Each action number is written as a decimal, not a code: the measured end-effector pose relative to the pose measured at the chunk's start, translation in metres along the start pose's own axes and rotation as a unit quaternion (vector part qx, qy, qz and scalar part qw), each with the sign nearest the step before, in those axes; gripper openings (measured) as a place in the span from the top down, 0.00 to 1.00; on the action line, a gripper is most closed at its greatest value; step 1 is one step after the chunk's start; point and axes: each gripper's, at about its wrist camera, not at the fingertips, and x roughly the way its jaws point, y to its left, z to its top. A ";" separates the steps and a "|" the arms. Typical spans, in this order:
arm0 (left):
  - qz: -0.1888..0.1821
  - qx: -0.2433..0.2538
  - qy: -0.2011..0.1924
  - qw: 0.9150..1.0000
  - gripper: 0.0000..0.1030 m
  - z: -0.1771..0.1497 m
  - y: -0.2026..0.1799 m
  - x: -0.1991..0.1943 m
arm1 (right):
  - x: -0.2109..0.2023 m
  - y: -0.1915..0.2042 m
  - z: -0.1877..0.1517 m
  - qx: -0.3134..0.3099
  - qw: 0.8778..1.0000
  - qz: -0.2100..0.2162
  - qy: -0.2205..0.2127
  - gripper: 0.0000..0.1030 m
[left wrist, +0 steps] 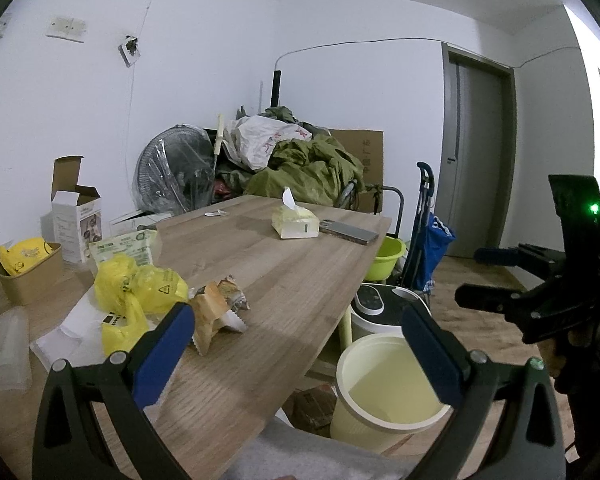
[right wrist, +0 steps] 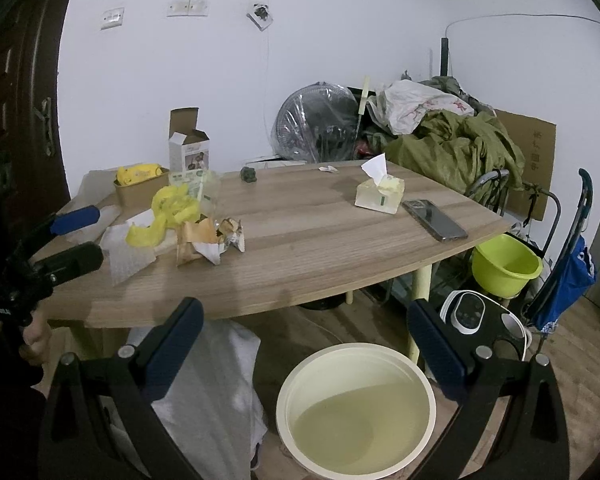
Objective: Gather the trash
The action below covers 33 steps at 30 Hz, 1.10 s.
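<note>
Crumpled snack wrappers [left wrist: 216,312] [right wrist: 208,240] lie on the wooden table [left wrist: 292,272] [right wrist: 320,248], beside a yellow plastic bag [left wrist: 136,292] [right wrist: 172,208] resting on white packing sheet [right wrist: 128,256]. A pale yellow bin [left wrist: 352,420] [right wrist: 356,349] stands on the floor by the table's near edge and looks empty. My left gripper [left wrist: 300,344] [right wrist: 88,236] is open, its left finger close to the wrappers, nothing between the jaws. My right gripper [right wrist: 306,340] [left wrist: 480,276] hovers open above the bin, off the table.
A tissue pack [right wrist: 380,192] and a phone [right wrist: 434,220] lie at the table's far right. A paper bowl [left wrist: 28,276] and an opened white box [left wrist: 74,220] stand at the left. A green basin [right wrist: 504,266], a white appliance [right wrist: 468,312] and a blue trolley bag [right wrist: 564,280] crowd the floor.
</note>
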 end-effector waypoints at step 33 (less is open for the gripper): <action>0.000 -0.001 -0.001 1.000 0.00 0.002 -0.004 -0.002 | 0.001 0.000 0.000 -0.003 1.000 0.003 0.002 0.02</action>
